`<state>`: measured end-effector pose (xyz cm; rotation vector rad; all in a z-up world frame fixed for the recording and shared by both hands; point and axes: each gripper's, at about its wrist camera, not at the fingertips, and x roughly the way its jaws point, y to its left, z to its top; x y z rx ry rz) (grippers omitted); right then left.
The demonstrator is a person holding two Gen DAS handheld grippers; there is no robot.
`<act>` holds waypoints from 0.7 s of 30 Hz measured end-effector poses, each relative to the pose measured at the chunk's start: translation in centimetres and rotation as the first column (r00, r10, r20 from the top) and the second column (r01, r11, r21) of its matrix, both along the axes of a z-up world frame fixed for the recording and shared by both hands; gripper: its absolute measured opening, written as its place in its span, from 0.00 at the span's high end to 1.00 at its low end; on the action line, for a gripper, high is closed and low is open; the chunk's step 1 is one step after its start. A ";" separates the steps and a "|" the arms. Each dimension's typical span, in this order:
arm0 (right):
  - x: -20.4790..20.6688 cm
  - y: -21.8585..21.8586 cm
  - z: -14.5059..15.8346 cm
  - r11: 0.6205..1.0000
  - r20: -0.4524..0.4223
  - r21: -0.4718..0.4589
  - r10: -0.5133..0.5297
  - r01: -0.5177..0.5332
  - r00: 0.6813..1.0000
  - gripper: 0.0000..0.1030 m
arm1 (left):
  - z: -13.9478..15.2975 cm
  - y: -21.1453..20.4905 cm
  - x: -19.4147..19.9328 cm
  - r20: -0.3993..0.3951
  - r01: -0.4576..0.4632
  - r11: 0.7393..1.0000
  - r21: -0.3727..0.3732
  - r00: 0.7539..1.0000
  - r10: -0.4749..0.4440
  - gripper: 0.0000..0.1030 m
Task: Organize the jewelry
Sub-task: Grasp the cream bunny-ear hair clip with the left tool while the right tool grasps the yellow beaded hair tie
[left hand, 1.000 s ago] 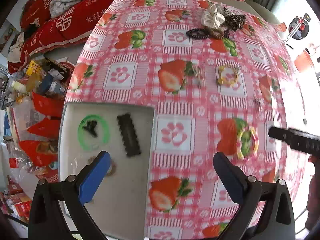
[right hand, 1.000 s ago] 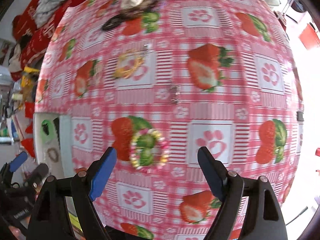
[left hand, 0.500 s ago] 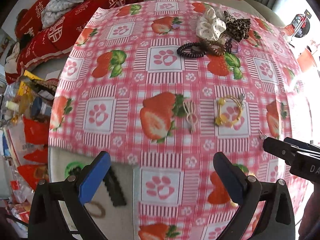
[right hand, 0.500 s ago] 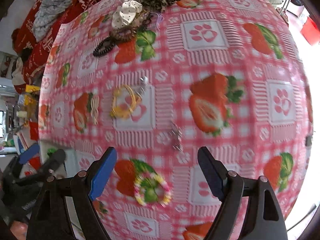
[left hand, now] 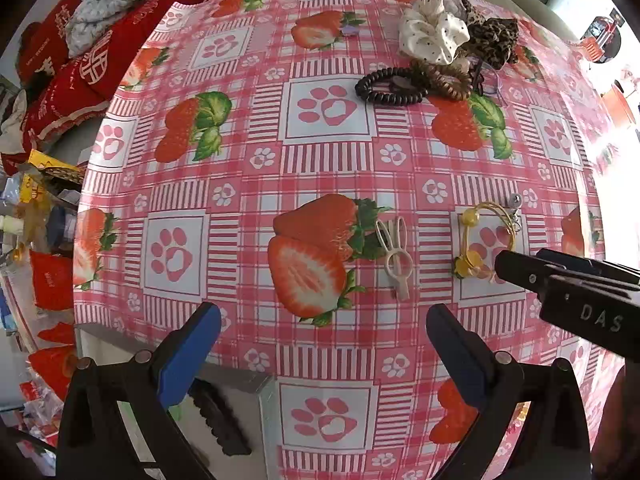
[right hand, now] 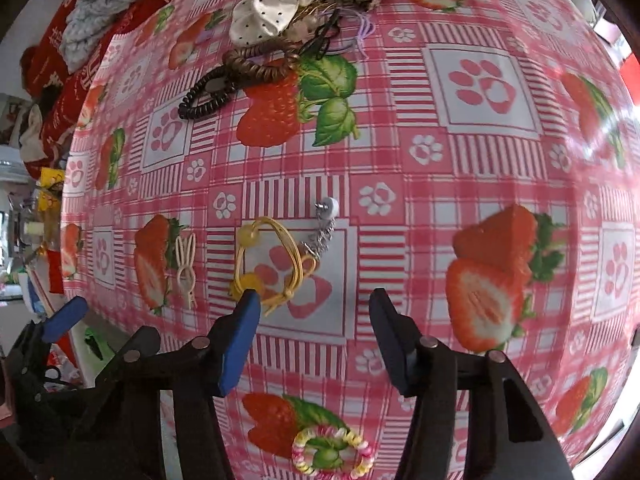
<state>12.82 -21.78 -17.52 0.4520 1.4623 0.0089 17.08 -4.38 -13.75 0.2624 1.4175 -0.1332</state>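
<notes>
My left gripper (left hand: 324, 336) is open and empty above the strawberry tablecloth, just short of a cream rabbit-shaped hair clip (left hand: 396, 256). My right gripper (right hand: 314, 312) is open and empty, with its left fingertip (right hand: 248, 304) at the near edge of a yellow beaded hair tie (right hand: 272, 260). A silver chain earring (right hand: 324, 224) lies beside that tie. The yellow tie (left hand: 480, 240) and the right gripper's body show at the right of the left wrist view. A pastel beaded bracelet (right hand: 332, 454) lies under the right gripper. The white tray (left hand: 248, 432) holds a black claw clip (left hand: 216, 416).
At the far side lie a dark spiral hair tie (left hand: 388, 86), a brown spiral tie (left hand: 444, 78), a white dotted scrunchie (left hand: 432, 36) and a leopard scrunchie (left hand: 494, 40). Red cushions (left hand: 80, 52) and clutter (left hand: 40, 208) lie beyond the table's left edge.
Both grippers have moved forward across the table. The tray has slid to the bottom edge of the left view; the bracelet has passed under the right gripper, which now reaches the yellow tie.
</notes>
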 end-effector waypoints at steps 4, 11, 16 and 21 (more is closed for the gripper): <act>0.5 1.0 0.0 0.996 0.007 -0.072 0.050 -0.050 0.999 0.56 | -0.9 -0.6 0.5 -0.013 0.010 1.000 0.002 1.000 -0.010 0.00; 0.6 1.8 0.1 0.978 0.007 -0.174 0.115 -0.112 0.993 0.84 | -2.3 -1.9 1.5 -0.030 0.031 1.000 0.003 0.999 -0.031 0.10; 0.5 1.4 0.0 0.981 0.015 -0.162 0.115 -0.111 0.993 0.88 | -3.5 -2.5 1.9 -0.050 0.043 0.999 0.014 0.998 -0.042 0.27; 0.6 1.5 0.0 0.982 0.021 -0.157 0.111 -0.107 0.994 0.89 | -3.8 -3.2 1.7 -0.065 0.065 0.997 -0.029 0.996 -0.067 0.50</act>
